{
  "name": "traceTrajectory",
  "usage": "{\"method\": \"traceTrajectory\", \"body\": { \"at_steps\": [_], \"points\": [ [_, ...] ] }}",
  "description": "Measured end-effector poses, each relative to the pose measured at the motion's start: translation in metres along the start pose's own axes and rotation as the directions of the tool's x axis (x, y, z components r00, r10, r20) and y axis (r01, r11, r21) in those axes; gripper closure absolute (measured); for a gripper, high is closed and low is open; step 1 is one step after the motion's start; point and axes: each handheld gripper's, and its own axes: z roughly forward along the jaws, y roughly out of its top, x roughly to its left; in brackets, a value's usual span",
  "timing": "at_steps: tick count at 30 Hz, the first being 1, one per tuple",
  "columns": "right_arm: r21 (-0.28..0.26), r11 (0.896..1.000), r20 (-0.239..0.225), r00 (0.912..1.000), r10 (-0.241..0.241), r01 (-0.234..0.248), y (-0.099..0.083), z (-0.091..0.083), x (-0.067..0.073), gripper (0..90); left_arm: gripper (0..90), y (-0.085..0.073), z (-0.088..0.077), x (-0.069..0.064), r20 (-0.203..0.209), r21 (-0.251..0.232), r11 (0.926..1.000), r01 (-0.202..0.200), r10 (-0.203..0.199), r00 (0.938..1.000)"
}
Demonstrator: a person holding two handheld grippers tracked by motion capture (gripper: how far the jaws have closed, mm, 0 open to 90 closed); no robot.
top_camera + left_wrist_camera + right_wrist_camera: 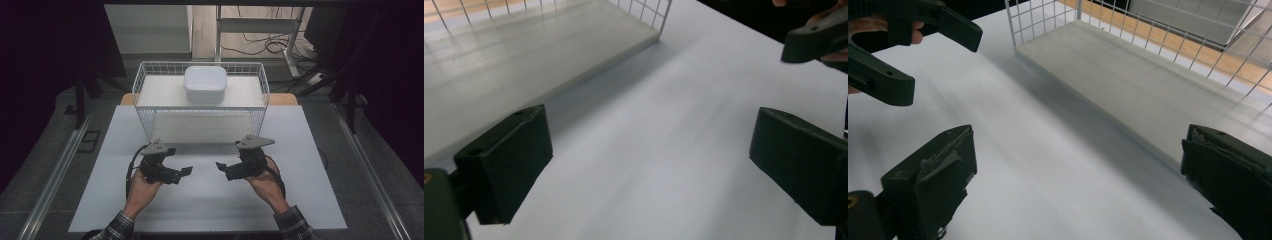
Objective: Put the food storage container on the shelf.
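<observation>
White table (210, 205) bears a wire basket (145, 117) (far edge).

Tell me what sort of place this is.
Probably a lab or workshop set up for recording: a white-topped table ringed by dark curtains, loose cables on the floor behind, and a wire basket holding one white container.

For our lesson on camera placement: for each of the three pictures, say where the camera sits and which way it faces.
High view: above the person's side, facing forward and down on the white mat, wire basket, both forearms and grippers.
Left gripper view: rides the left gripper, facing along its open jaws across the mat.
Right gripper view: rides the right gripper, likewise.
Shared: basket; each gripper view shows the other gripper.
</observation>
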Motion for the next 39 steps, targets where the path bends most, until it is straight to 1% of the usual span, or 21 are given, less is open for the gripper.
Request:
{"method": "traceTrajectory", "body": {
  "at_steps": [2, 6, 15, 19, 24, 27, 32, 39],
  "points": [
    [0.0, 1.0, -0.008, 0.9999, 0.009, -0.009, -0.004, -0.003, 0.001, 0.0, 1.7, -0.005, -0.001, -0.002, -0.003, 0.006, 1.0, -0.006, 0.006, 1.0],
    [0.006, 1.0, -0.005, 0.9999, 0.013, -0.013, -0.012, -0.009, 0.003, 0.0, 0.9, -0.014, -0.005, -0.005, -0.009, 0.002, 0.9999, -0.013, 0.013, 0.9999],
    [0.014, 1.0, 0.025, 0.9994, 0.024, -0.024, -0.035, -0.026, 0.0, 0.3, 0.8, -0.027, -0.016, -0.013, -0.018, 0.004, 0.9997, -0.025, 0.025, 0.9995],
    [0.02, 0.999, 0.043, 0.9987, 0.026, -0.027, -0.045, -0.033, -0.002, 0.4, 0.8, -0.033, -0.02, -0.015, -0.026, 0.009, 0.9997, -0.023, 0.023, 0.9994],
    [0.024, 0.999, 0.064, 0.9973, 0.037, -0.038, -0.058, -0.04, -0.004, 0.3, 0.9, -0.044, -0.025, -0.014, -0.049, 0.027, 0.9994, -0.02, 0.022, 0.9986],
    [0.028, 0.998, 0.08, 0.9954, 0.053, -0.056, -0.066, -0.044, -0.007, 0.1, 1.0, -0.052, -0.029, -0.01, -0.069, 0.041, 0.9991, -0.011, 0.014, 0.9975],
    [0.031, 0.996, 0.109, 0.9911, 0.076, -0.08, -0.077, -0.051, -0.012, 0.0, 1.1, -0.062, -0.038, -0.005, -0.118, 0.068, 0.9976, -0.017, 0.025, 0.9927],
    [0.036, 0.994, 0.156, 0.983, 0.097, -0.104, -0.089, -0.061, -0.016, 0.0, 1.1, -0.077, -0.052, 0.0, -0.153, 0.084, 0.9965, 0.002, 0.011, 0.9881]
  ]
}}
